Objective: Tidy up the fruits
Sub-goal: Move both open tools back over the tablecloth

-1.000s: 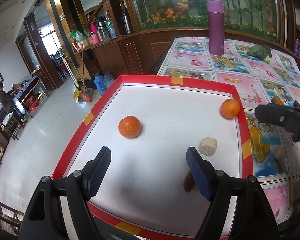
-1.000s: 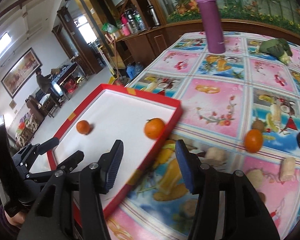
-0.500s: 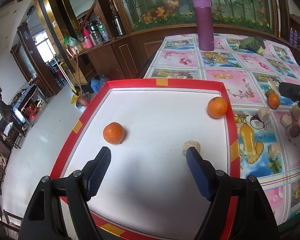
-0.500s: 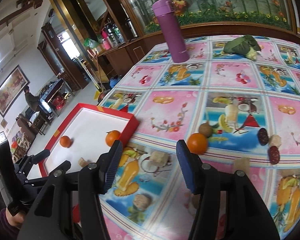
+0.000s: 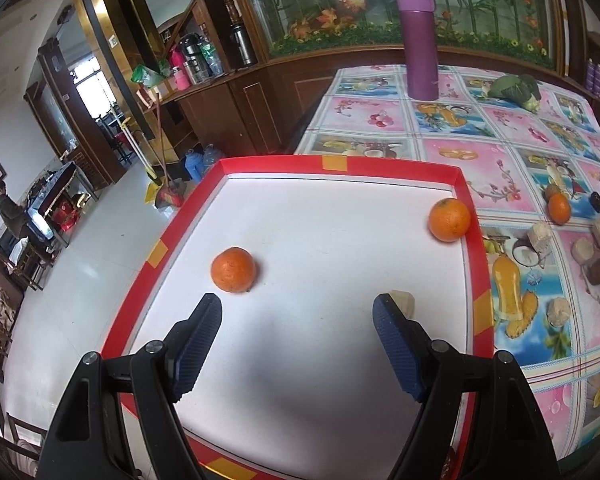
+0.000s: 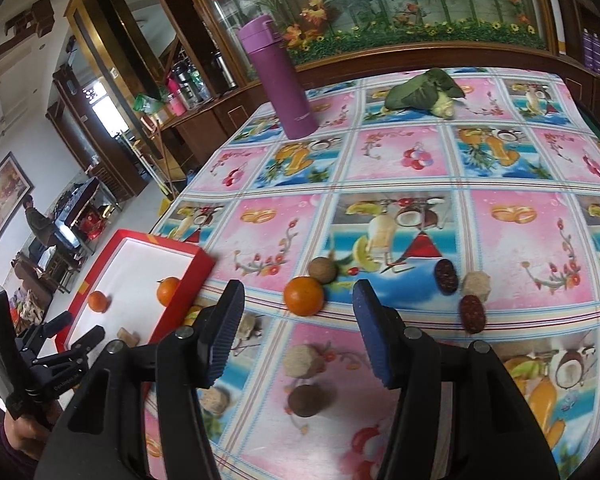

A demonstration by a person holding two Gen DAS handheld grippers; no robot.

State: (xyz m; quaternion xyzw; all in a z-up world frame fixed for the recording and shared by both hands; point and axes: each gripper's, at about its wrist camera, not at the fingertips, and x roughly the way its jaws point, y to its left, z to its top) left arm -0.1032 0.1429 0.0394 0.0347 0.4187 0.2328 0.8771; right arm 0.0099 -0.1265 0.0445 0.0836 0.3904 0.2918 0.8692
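since a moment ago the right hand-held gripper [image 6: 296, 312] has swung away from the red tray [image 6: 180, 276] and out over the counter [image 6: 420, 168], so that the loose orange [image 6: 303, 295] now sits just ahead of the gap between its blue pads. the left hand-held gripper [image 5: 296, 334] has drawn back a little over the tray's white floor and the beige chunk [image 5: 403, 301] now peeks out just behind its right pad.

both grippers stand wide apart and carry nothing. the left one hovers above the tray [image 5: 466, 216], likely parked there to leave the right one room. two oranges already lie in the tray: one [image 5: 233, 269] towards the left, the other [image 5: 449, 219] against the right wall, well apart from each other.

on the fruit-print cloth the remaining pieces are scattered: the orange touches a brown round fruit [image 6: 323, 270], with two dark red dates [image 6: 446, 276] and more beige chunks [image 6: 303, 361] nearby. the right gripper's line-up suggests the orange is the next pick, its wide opening suiting the fruit's girth. a purple flask [image 6: 278, 80] stands far back, out of the way.
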